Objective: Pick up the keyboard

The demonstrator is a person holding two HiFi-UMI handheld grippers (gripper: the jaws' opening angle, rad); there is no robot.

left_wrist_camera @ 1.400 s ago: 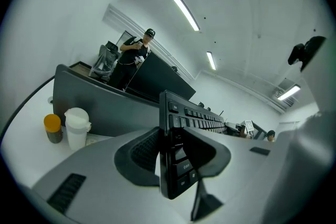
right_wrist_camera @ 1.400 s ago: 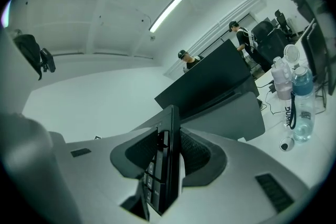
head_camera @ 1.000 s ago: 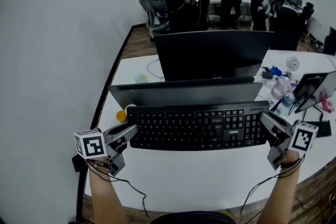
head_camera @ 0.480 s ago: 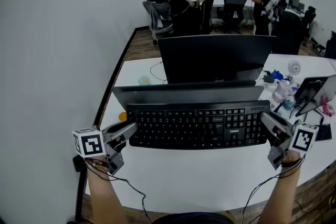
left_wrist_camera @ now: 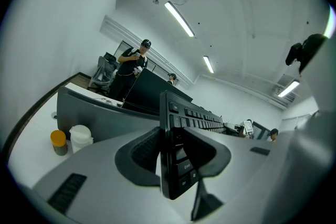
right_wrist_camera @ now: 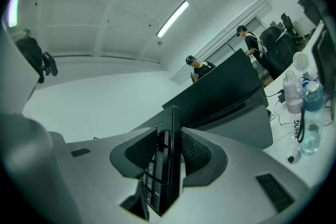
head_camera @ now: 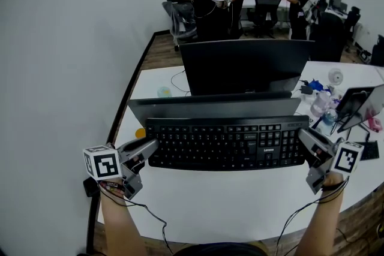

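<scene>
Nearest the person the white bench (head_camera: 240, 201) is bare, and just beyond that bare strip the keyboard (head_camera: 228, 142) stretches crosswise, its long axis running from one hand to the other. The left gripper (head_camera: 148, 148) has the left short end between its jaws, which are closed on the board, pads against its key face and underside. The right gripper (head_camera: 304, 142) clamps the right end the same way. Each hand is at its own end, neither nearer than the other, and the board runs straight ahead of both sets of jaws. Whether it has left the bench I cannot tell. Any lift, I'd judge, has to be level and shared by both hands, because the grey monitor riser (head_camera: 210, 108) sits just behind the back edge, with the dark monitor (head_camera: 246, 66) beyond
</scene>
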